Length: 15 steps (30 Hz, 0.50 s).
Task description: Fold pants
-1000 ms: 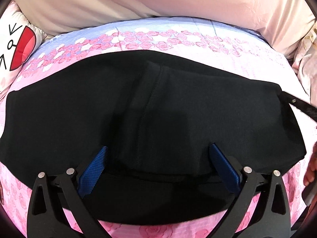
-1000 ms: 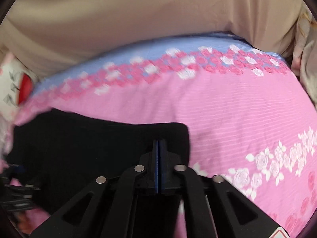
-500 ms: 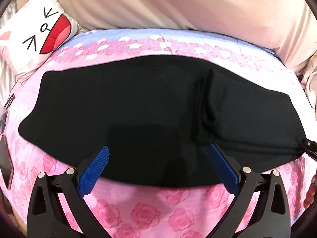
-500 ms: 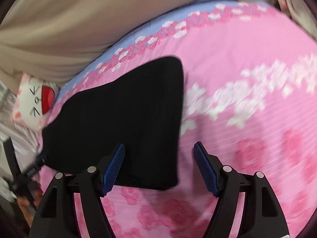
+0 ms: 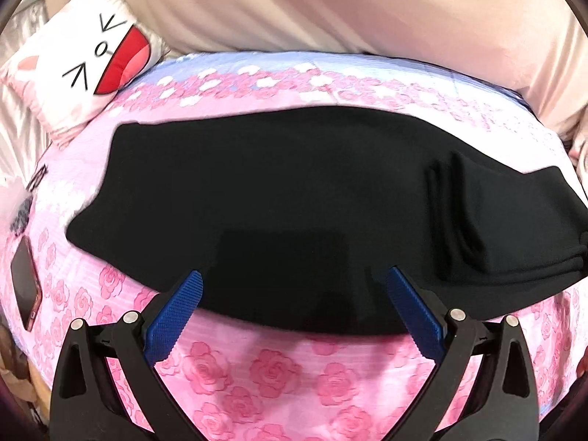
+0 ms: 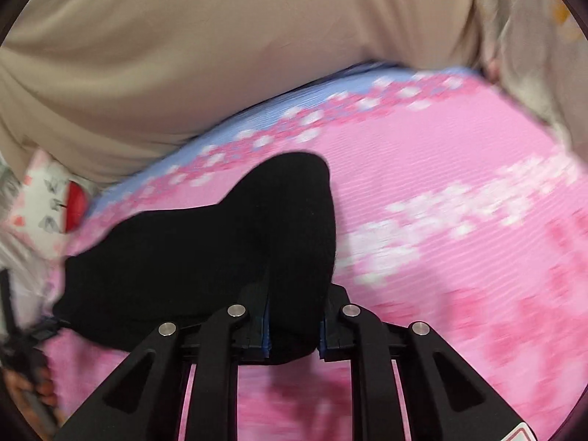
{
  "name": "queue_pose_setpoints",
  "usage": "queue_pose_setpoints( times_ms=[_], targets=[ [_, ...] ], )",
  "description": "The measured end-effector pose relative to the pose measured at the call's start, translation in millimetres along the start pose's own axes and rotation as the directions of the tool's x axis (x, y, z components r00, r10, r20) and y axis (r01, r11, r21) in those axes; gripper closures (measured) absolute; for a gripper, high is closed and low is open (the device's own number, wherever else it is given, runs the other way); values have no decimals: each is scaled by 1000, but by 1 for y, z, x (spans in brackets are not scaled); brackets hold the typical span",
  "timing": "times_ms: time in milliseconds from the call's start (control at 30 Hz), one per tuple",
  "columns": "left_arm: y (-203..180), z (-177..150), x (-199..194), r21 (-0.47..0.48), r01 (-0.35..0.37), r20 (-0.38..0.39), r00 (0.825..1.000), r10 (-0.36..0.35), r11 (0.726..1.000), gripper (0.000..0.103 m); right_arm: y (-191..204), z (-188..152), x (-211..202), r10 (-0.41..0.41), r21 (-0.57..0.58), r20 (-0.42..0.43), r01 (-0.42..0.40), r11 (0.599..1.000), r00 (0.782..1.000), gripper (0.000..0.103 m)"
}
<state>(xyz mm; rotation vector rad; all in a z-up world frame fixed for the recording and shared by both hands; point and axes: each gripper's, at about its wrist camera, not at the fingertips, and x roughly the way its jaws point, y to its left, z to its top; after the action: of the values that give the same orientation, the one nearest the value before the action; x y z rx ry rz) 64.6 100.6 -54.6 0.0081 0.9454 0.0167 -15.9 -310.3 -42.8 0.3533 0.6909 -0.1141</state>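
Note:
Black pants [image 5: 294, 183] lie folded in a long band across the pink rose-print bed sheet [image 5: 275, 367], with thicker layers at the right end. My left gripper [image 5: 294, 273] hangs open over the near edge of the band, blue pads wide apart and holding nothing. In the right wrist view the right end of the pants [image 6: 202, 257] is bunched up between the blue pads of my right gripper [image 6: 294, 327]. Its jaws are closing and the pads press on the fabric.
A white cushion with a cartoon face [image 5: 95, 62] leans at the far left. A phone in a red case [image 5: 24, 290] lies on the sheet at the left edge. Beige bedding [image 5: 330, 11] is piled along the far side.
The right gripper opened over the right end of the pants, then closed again on a bunch of the fabric. The left gripper pulled back from over the pants and stayed open.

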Motion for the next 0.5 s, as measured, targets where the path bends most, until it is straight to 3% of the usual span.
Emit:
queue_pose_setpoints(
  times_ms=[133, 200, 267, 300, 367, 433, 467, 500],
  targets=[
    [-21, 0, -2, 43, 21, 0, 1000, -21, 999, 5, -51, 6, -21, -108, 58, 38, 106, 993, 993, 88],
    [-33, -1, -1, 68, 30, 0, 1000, -30, 997, 5, -69, 9, -19, -140, 25, -19, 141, 990, 990, 86],
    [-42, -1, 3, 85, 42, -4, 999, -42, 995, 5, -84, 3, -7, -120, 11, -127, 123, 992, 985, 82],
    [-47, -1, 7, 92, 45, -14, 999, -44, 995, 5, -84, 0, -11, -130, 21, -121, 133, 991, 984, 78],
    [-57, -1, 13, 106, 45, -28, 999, -43, 993, 5, -60, 1, -35, -248, -59, -16, 247, 967, 969, 72],
    [-61, -2, 15, 103, 44, -26, 999, -42, 994, 5, -23, 5, -65, -382, -163, 194, 414, 896, 904, 49],
    [-62, -3, 17, 100, 52, -32, 998, -49, 994, 5, -8, 8, -77, -362, -190, 273, 418, 888, 891, 38],
    [-63, -4, 18, 99, 55, -38, 998, -51, 994, 5, 3, 16, -79, -279, -228, 265, 341, 912, 923, 42]
  ],
)
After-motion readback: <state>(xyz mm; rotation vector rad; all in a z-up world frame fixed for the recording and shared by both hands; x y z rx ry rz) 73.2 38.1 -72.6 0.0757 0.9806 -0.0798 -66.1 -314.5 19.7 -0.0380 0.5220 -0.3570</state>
